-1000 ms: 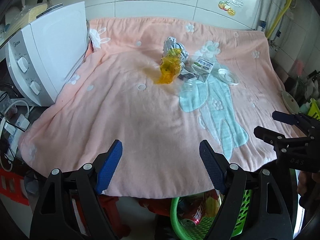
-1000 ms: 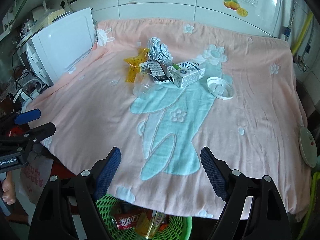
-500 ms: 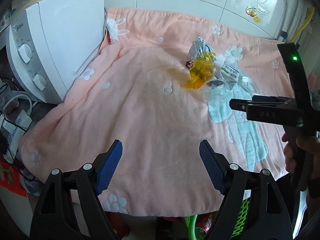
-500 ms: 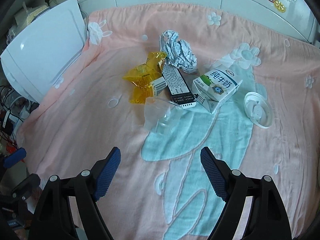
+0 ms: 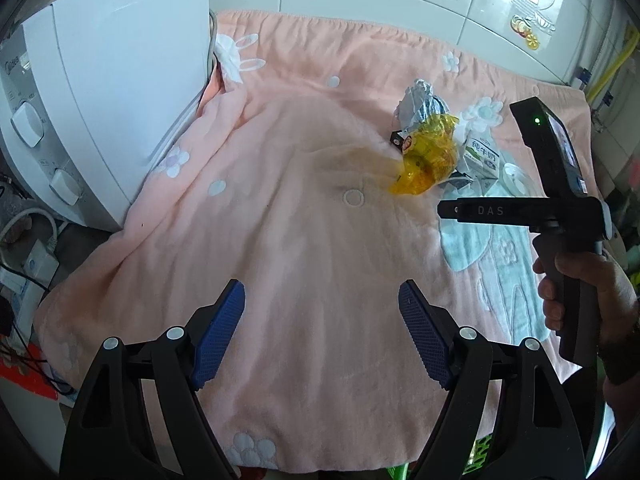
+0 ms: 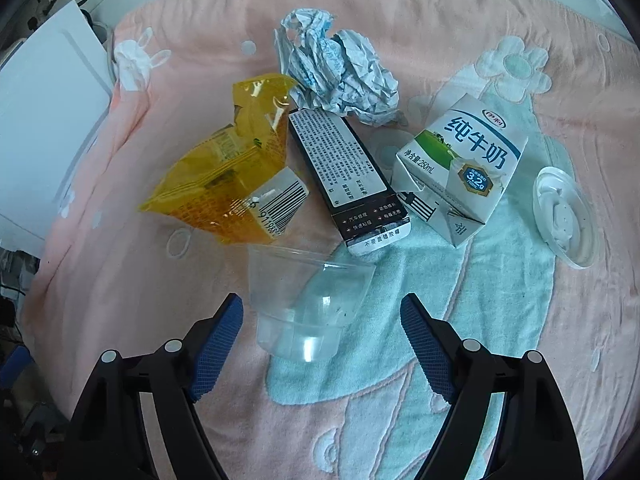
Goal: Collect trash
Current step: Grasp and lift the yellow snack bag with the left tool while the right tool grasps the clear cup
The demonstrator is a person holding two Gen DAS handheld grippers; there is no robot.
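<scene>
The clear plastic cup (image 6: 308, 304) lies on its side on the pink blanket (image 6: 440, 32) that covers the table, its base toward the near edge and its mouth toward the far pile of trash. The right tool (image 6: 322, 344) hangs just above it with its blue pads either side of the cup's base; its jaws have just been closing, yet neither pad touches the plastic, so it grips nothing.

To take the cup well, I judge the tool should sink until the pads straddle the lower wall, then close gently, since thin plastic will likely buckle or squirt out under a hard pinch. The mouth nearly touches the yellow snack wrapper (image 6: 228, 184) and the dark flat box (image 6: 348, 176), so lift straight up.

Further off lie the crumpled paper (image 6: 340, 72), the milk carton (image 6: 460, 168) and, to the right, a white lid (image 6: 564, 220).

The left tool (image 5: 322, 332) stands open over bare blanket, well apart from the pile.
</scene>
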